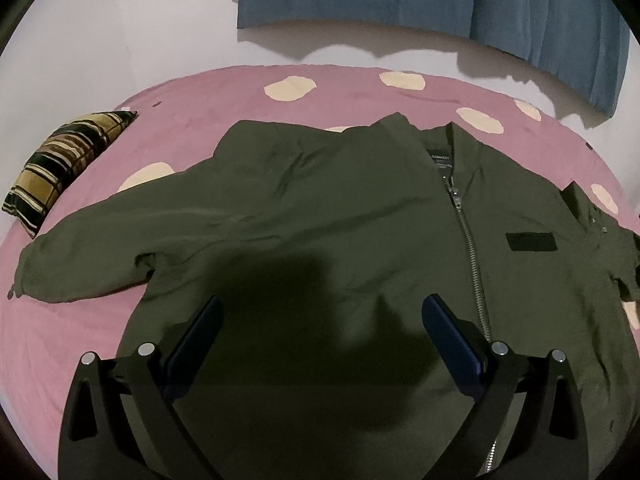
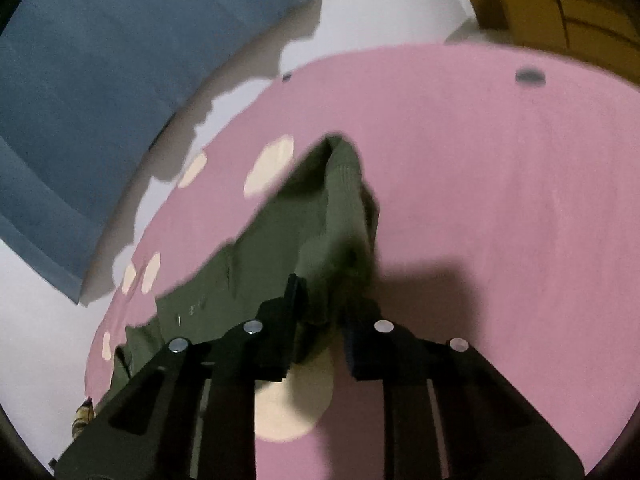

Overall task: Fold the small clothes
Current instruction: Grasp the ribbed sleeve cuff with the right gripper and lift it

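Here, nearest your left gripper (image 1: 322,320), the fingers stand wide apart and empty, hovering over the lower front of the olive bomber jacket (image 1: 320,208), which lies face up and spread on the pink spotted bedsheet (image 1: 352,84). Just beyond your right-hand finger runs the metal zipper (image 1: 470,240), closed up to the collar; further ahead and off to the left-hand finger's side, one sleeve stretches out toward the plaid pillow (image 1: 60,168). Your right gripper (image 2: 324,304) has its fingers drawn narrow on the other sleeve (image 2: 336,216), pinching the ribbed cuff end, which rises ahead of the tips above the sheet; the picture is blurred, so the exact bite is hard to judge. Past it hangs the blue curtain (image 2: 100,100). This looks like the first fold, the sleeve being brought in. Next you would probably carry that cuff across the chest toward the zipper and lay it flat, while your left pins the body.
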`<state>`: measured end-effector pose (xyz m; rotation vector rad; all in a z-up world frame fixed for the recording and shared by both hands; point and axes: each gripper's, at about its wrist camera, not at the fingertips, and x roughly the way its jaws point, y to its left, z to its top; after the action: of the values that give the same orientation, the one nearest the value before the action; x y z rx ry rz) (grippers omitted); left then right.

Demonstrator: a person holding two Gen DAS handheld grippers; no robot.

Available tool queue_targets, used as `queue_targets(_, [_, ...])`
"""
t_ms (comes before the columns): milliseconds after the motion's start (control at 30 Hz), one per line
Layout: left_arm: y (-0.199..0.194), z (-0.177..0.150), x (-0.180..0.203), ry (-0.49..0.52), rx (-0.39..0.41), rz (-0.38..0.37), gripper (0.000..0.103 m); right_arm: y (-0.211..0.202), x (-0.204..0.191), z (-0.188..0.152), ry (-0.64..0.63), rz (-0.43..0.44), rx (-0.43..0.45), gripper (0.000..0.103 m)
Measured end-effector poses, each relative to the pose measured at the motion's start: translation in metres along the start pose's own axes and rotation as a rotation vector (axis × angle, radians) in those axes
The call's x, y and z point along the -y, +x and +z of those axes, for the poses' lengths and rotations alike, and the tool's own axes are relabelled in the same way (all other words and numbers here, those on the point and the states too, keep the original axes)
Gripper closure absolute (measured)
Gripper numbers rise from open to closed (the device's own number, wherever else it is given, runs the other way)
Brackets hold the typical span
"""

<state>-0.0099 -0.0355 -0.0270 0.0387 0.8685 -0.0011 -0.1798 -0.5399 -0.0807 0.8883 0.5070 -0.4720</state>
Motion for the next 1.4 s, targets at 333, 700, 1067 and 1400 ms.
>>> queue_targets(333, [0.009,0.007,0.009,0.002,-0.03,-0.011,0.004,0.015,0.074,0.096,0.131,-0.127,0.019,0.086])
queue_targets(700, [0.01,0.011,-0.001,-0.023,-0.027,0.009,0.004,0.005,0.143,0.079,0.378,-0.029,-0.04,0.035])
queue_targets(1067, [0.01,0.012,-0.008,-0.029,-0.033,0.019,0.004,0.031,0.119,0.069,0.351,0.059,-0.09,0.074])
queue_targets(1400, [0.007,0.011,-0.056,-0.128,-0.03,0.018,0.004,-0.007,0.097,0.082,0.3,0.037,0.031,0.091])
